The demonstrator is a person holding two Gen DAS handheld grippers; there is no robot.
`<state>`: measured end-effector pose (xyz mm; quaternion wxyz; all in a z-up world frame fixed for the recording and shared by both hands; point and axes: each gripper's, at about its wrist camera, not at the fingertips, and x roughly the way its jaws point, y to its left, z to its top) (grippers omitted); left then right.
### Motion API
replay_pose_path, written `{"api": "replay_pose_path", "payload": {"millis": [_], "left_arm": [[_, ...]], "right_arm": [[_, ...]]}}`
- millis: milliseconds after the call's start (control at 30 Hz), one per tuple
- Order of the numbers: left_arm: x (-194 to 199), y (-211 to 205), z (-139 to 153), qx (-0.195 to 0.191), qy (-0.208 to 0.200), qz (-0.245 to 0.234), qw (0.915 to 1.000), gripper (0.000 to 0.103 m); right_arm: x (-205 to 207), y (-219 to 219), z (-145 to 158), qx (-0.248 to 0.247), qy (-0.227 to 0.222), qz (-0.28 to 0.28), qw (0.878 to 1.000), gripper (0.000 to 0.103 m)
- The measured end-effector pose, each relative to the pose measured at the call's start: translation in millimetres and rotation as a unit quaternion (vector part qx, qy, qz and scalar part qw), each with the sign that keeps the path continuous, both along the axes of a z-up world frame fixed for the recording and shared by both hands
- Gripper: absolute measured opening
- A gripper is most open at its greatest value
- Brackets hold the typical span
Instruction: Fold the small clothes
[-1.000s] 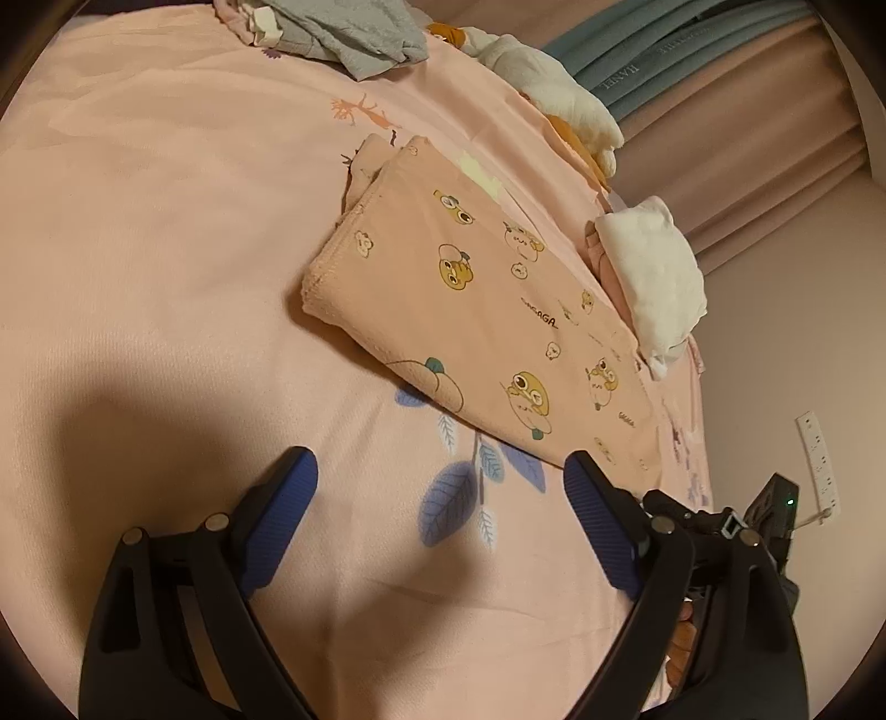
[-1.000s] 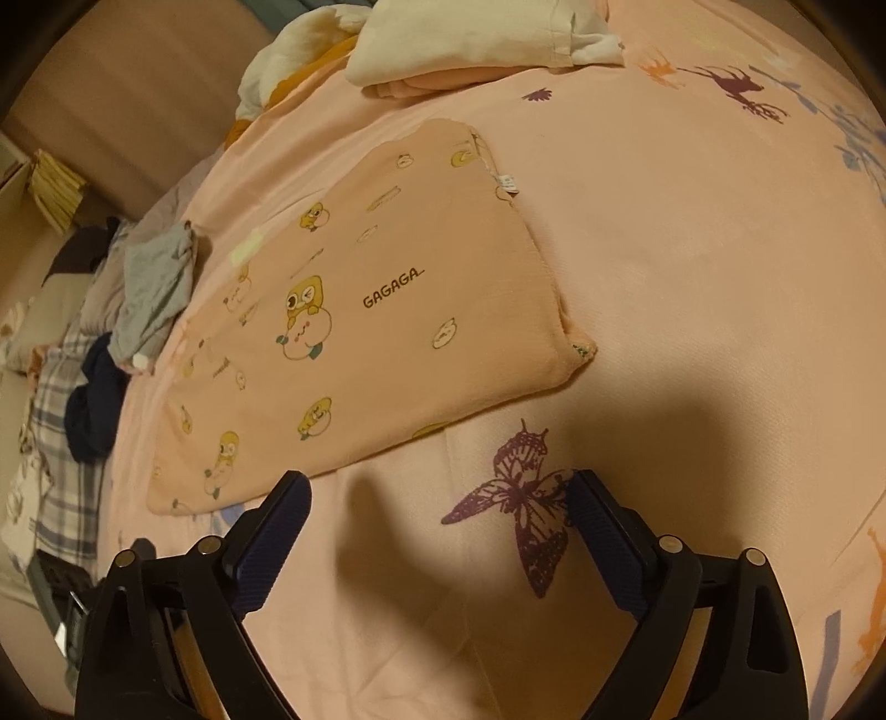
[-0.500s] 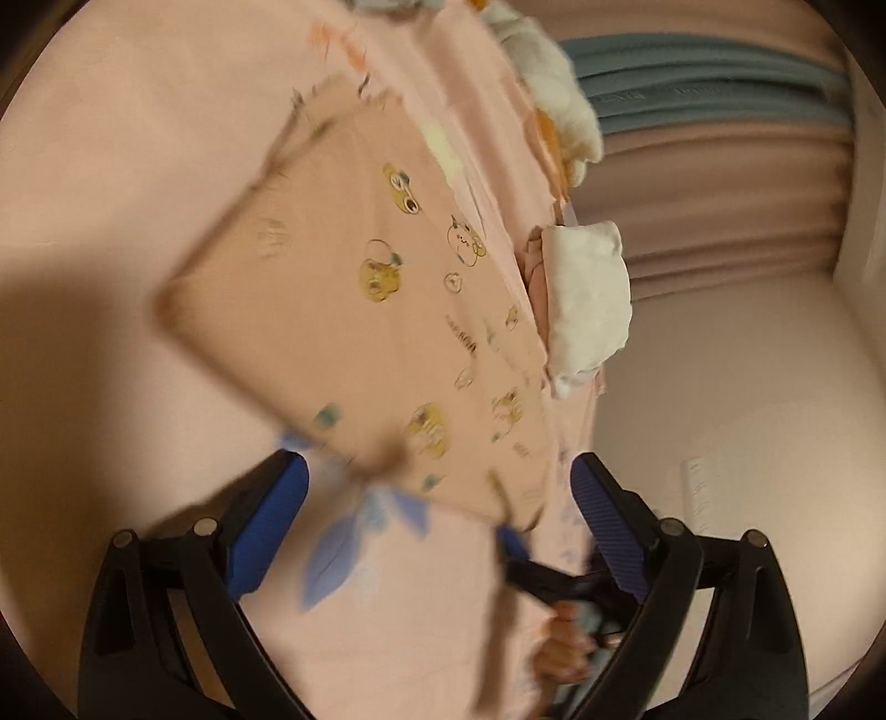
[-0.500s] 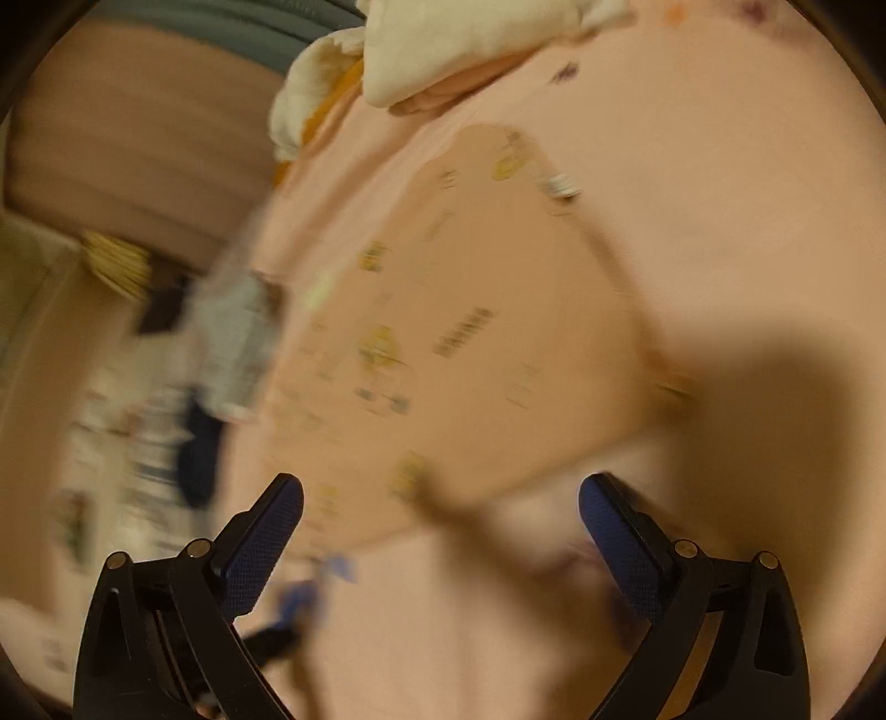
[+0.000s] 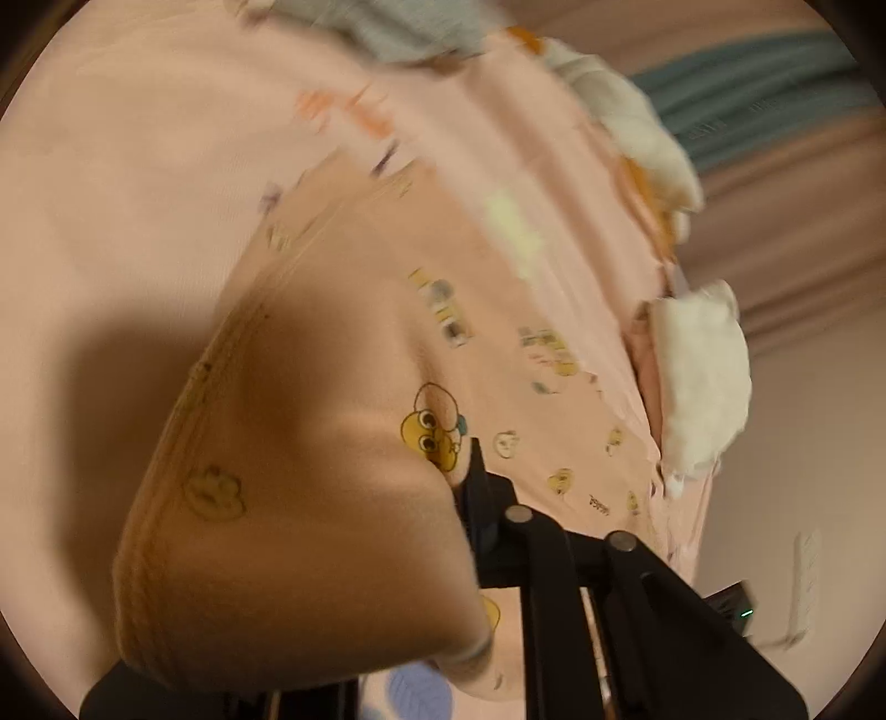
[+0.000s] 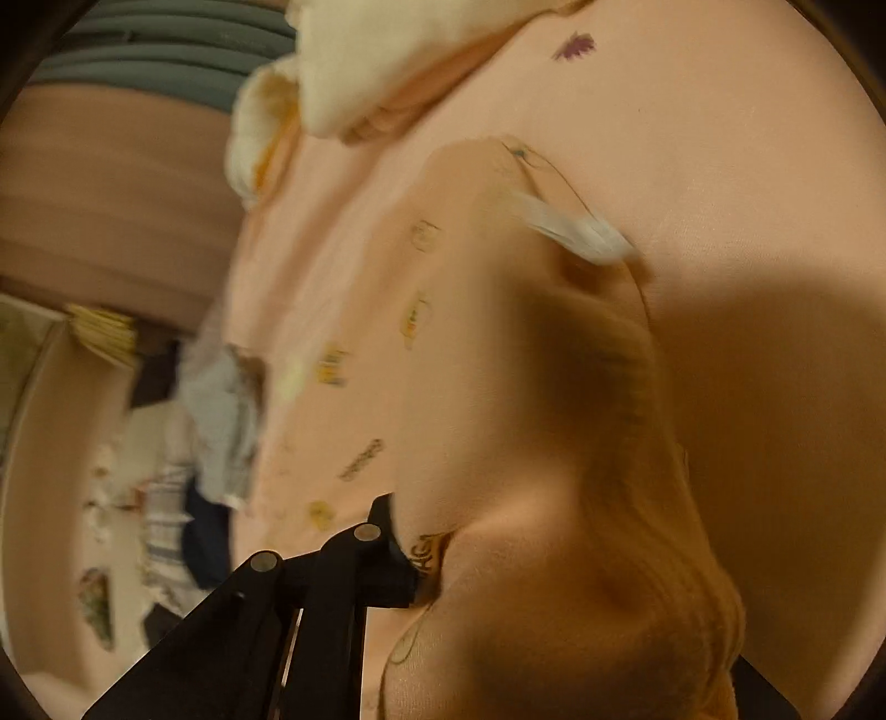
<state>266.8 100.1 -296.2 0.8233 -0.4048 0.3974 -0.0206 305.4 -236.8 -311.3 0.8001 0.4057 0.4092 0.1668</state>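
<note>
While both pairs of black tongs, left gripper (image 5: 470, 531) and right gripper (image 6: 421, 559), clamp it, the peach cartoon-print cotton garment (image 5: 310, 498) bunches above the pink bedsheet (image 5: 111, 166).

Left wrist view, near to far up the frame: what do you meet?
Left tongs shut on the peach garment → folded white cloth → white bundle → grey clothing, blurred, at the top.

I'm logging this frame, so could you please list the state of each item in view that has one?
Left gripper: shut on peach garment.
Right gripper: shut on peach garment.
Peach garment: near edge lifted, bulging over both grippers.
White garment: folded, at the bed edge.
Grey garment: crumpled.
</note>
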Motion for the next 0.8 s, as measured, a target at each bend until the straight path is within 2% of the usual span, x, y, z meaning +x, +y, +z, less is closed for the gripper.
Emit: {"api": "replay_pose_path", "payload": {"millis": [100, 133, 200, 267, 333, 367, 433, 467, 500, 567, 633, 667, 700, 733, 800], "left_arm": [[-30, -5, 21, 0.031, -0.037, -0.008, 0.9988, 0.010], [-42, -6, 25, 0.027, -0.039, -0.014, 0.9988, 0.009], [-74, -3, 25, -0.008, -0.045, -0.033, 0.9984, 0.010], [-117, -2, 21, -0.028, -0.060, -0.051, 0.9965, 0.011], [-157, 0, 6, -0.057, -0.057, -0.045, 0.9957, 0.011], [-161, -8, 1, -0.060, -0.050, -0.044, 0.9960, 0.012], [-170, -18, -6, -0.023, -0.022, -0.058, 0.9978, 0.013], [-173, -21, -8, 0.009, -0.017, -0.065, 0.9977, 0.014], [-176, -22, -11, 0.021, -0.020, -0.056, 0.9980, 0.016], [-188, -12, -26, -0.004, -0.020, -0.018, 0.9996, 0.017], [-189, -6, -32, -0.019, -0.020, -0.024, 0.9993, 0.016], [-191, -3, -31, -0.017, -0.020, -0.025, 0.9993, 0.016], [-193, 0, -30, -0.012, -0.020, -0.018, 0.9996, 0.016], [-198, 5, -29, -0.003, -0.019, 0.002, 0.9998, 0.015], [-202, 14, -32, -0.009, -0.018, 0.021, 0.9996, 0.015]], "right_arm": [[-34, 6, 26, -0.009, -0.049, 0.031, 0.998, 0.012], [-45, 7, 33, -0.024, -0.058, 0.034, 0.997, 0.012], [-75, 5, 43, -0.044, -0.061, 0.041, 0.996, 0.012], [-104, -3, 43, -0.058, -0.051, 0.043, 0.996, 0.012], [-136, -18, 29, -0.041, -0.002, 0.036, 0.999, 0.013], [-146, -20, 20, -0.039, 0.022, 0.033, 0.998, 0.013], [-158, -27, 5, -0.059, 0.052, 0.016, 0.997, 0.015], [-163, -30, 0, -0.063, 0.056, 0.000, 0.996, 0.015], [-170, -35, -3, -0.053, 0.043, -0.009, 0.998, 0.015], [-175, -39, 0, -0.061, 0.039, -0.015, 0.997, 0.015], [-185, -41, 8, -0.101, 0.034, -0.022, 0.994, 0.015], [-188, -40, 10, -0.118, 0.031, -0.024, 0.992, 0.014], [-197, -43, 10, -0.155, 0.036, -0.038, 0.987, 0.010], [-203, -45, 11, -0.173, 0.036, -0.048, 0.983, 0.008], [-212, -51, 9, -0.170, 0.025, -0.060, 0.983, 0.008]]}}
